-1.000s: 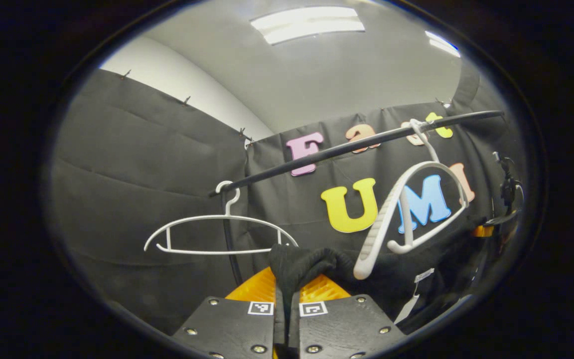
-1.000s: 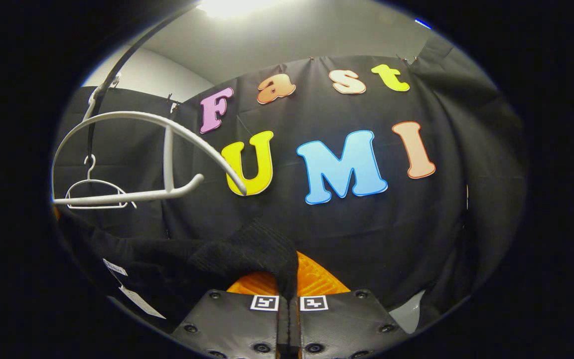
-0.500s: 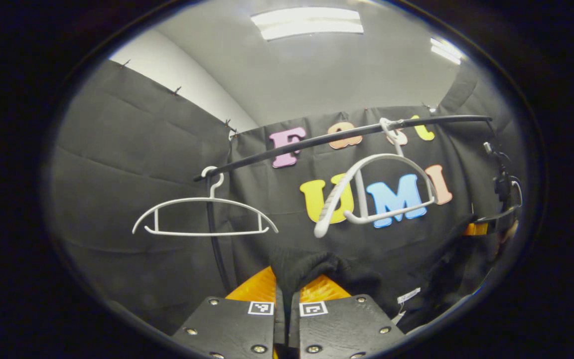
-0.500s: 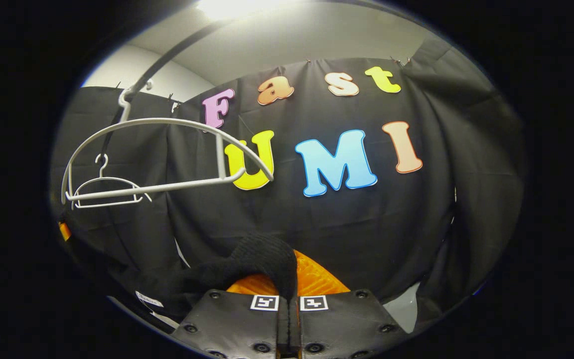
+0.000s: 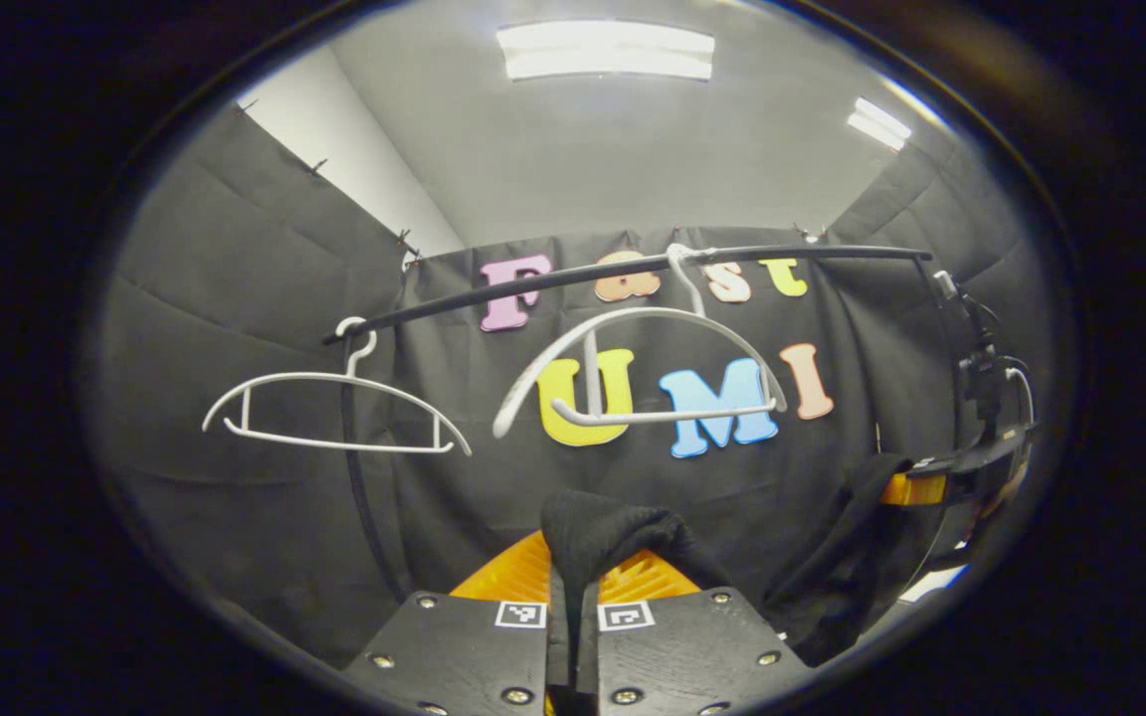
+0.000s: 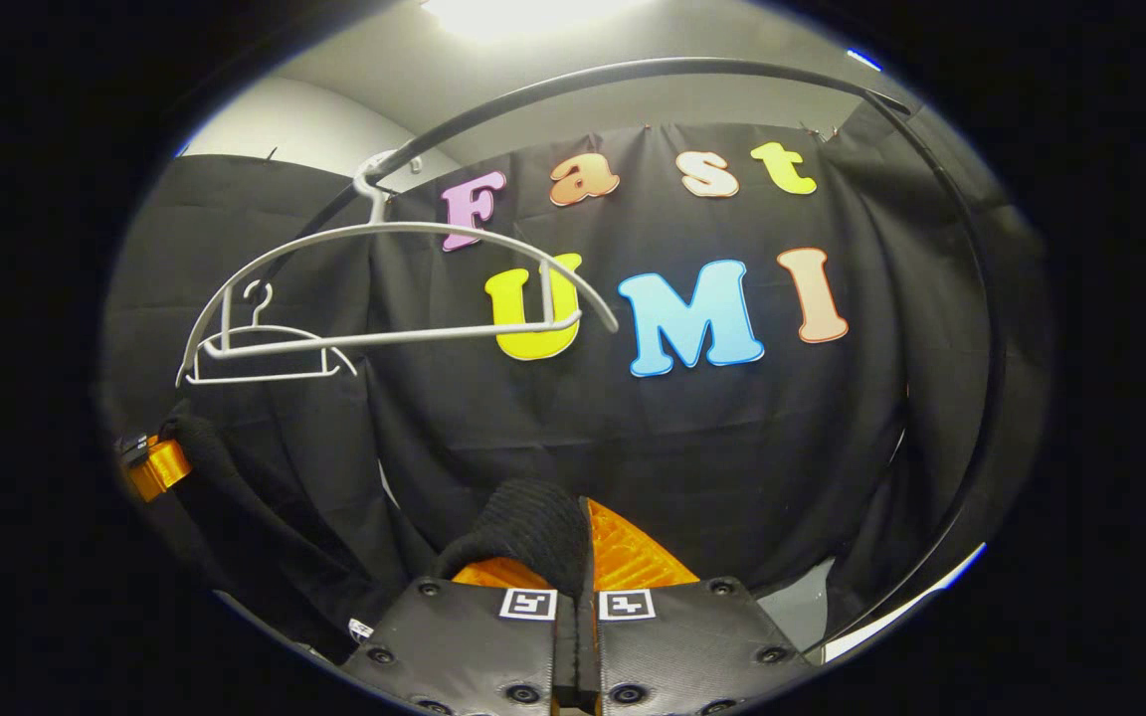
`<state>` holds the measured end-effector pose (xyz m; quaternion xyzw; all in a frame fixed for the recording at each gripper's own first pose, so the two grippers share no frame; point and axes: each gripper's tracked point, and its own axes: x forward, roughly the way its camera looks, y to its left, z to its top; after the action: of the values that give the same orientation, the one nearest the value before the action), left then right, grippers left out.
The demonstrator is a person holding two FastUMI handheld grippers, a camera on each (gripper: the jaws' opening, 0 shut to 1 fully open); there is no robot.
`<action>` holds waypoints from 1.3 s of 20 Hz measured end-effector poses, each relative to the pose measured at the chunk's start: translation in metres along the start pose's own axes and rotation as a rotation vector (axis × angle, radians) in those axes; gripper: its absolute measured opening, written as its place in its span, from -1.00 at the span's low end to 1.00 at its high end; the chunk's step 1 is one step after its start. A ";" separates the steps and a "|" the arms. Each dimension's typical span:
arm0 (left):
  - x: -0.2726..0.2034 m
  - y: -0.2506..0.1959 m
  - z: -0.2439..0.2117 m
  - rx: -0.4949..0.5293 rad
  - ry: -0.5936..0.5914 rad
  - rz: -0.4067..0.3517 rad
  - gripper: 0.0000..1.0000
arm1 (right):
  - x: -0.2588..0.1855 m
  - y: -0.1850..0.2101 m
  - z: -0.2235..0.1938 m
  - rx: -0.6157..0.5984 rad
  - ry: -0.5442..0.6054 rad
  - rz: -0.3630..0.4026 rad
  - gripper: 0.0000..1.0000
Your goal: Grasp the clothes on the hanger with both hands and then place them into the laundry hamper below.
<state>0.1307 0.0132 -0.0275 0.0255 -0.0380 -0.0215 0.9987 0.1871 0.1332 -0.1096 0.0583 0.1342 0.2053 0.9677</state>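
The left gripper (image 5: 573,572) is pinching a fold of the black garment (image 5: 613,532) between its two fingers, jaws nearly closed on the cloth. The right gripper (image 6: 578,567) is clamping another bunch of that garment (image 6: 528,527) the same way, its jaws narrow. The garment is hanging slack between the two grippers, below and clear of the white hanger (image 5: 633,368), which is dangling bare from the black rail (image 5: 633,273). A second white hanger (image 5: 329,413) is hanging farther along the rail. In the left gripper view the right gripper (image 5: 916,487) is showing at the far right with cloth draping from it
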 end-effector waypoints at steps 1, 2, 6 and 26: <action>-0.002 -0.008 -0.004 -0.012 0.004 -0.015 -0.93 | -0.005 0.005 -0.006 -0.003 0.008 0.003 -0.96; -0.004 -0.015 -0.008 -0.026 0.009 -0.032 -0.93 | -0.009 0.008 -0.013 -0.006 0.012 0.004 -0.97; -0.004 -0.043 -0.028 -0.064 0.032 -0.101 -0.93 | -0.017 0.023 -0.045 0.013 0.057 0.012 -0.97; -0.034 -0.114 -0.264 -0.113 0.429 -0.216 -0.94 | -0.050 0.012 -0.259 0.067 0.422 -0.115 -0.96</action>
<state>0.1124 -0.0862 -0.2991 -0.0227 0.1791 -0.1243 0.9757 0.0648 0.1378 -0.3436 0.0385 0.3436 0.1530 0.9258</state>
